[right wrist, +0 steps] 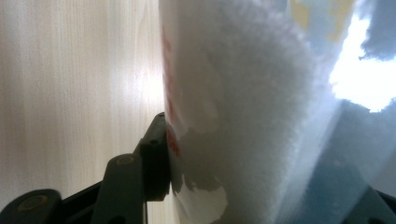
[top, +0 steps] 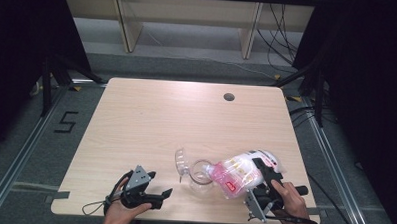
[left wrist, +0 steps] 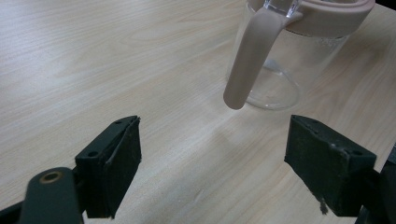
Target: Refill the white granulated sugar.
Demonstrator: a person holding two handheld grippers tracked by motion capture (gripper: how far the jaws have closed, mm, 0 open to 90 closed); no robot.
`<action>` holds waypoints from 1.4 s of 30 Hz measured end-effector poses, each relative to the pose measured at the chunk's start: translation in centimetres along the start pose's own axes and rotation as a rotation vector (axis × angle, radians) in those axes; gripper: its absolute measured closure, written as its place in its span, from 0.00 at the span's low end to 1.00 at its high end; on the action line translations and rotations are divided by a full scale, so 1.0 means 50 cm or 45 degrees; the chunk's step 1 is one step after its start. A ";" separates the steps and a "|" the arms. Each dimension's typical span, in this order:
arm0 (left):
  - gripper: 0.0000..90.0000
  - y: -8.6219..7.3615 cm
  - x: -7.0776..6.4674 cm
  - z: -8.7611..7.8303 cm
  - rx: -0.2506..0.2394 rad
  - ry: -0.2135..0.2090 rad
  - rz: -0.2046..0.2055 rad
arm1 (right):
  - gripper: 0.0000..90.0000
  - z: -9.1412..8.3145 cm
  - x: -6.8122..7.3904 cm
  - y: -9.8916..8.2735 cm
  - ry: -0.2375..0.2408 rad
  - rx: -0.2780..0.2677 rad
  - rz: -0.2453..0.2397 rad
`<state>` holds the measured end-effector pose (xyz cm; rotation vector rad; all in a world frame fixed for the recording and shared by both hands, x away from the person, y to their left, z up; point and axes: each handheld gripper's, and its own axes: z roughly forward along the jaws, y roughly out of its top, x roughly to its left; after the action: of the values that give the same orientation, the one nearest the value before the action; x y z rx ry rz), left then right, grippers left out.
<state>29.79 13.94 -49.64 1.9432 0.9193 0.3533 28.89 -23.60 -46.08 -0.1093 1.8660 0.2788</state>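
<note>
A clear pitcher (top: 202, 176) with a pale pink rim and handle stands near the table's front edge; up close, the pitcher (left wrist: 285, 60) hangs its handle (left wrist: 250, 56) toward my left gripper. My left gripper (top: 164, 195) rests low at the front left, its jaws (left wrist: 212, 163) wide open with bare wood between them, short of the pitcher. My right gripper (top: 264, 178) is shut on a plastic bag (top: 239, 174) of white filling with pink and red print. The bag leans with its pink end at the pitcher's mouth. In the right gripper view the bag (right wrist: 243, 107) presses against one black finger (right wrist: 156, 156); the other finger is hidden.
A clear curved plastic piece (top: 181, 164) lies just left of the pitcher. The wooden table (top: 176, 116) has a round cable hole (top: 229, 97) at the back right. Black curtains and metal rails flank the table.
</note>
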 end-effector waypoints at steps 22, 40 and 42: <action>0.20 -0.001 -0.001 0.002 -0.003 0.001 -0.015 | 0.56 0.002 -0.001 0.003 -0.052 0.034 -0.154; 0.20 -0.001 -0.001 0.001 -0.007 0.003 -0.021 | 0.57 0.005 0.002 0.012 -0.060 0.041 -0.222; 0.20 0.000 -0.002 0.001 -0.011 0.008 -0.028 | 0.57 0.006 -0.001 0.013 -0.100 0.009 -0.284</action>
<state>29.72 13.85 -49.66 1.9237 0.9406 0.3504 29.04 -22.89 -46.01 -0.2949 1.7590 0.1205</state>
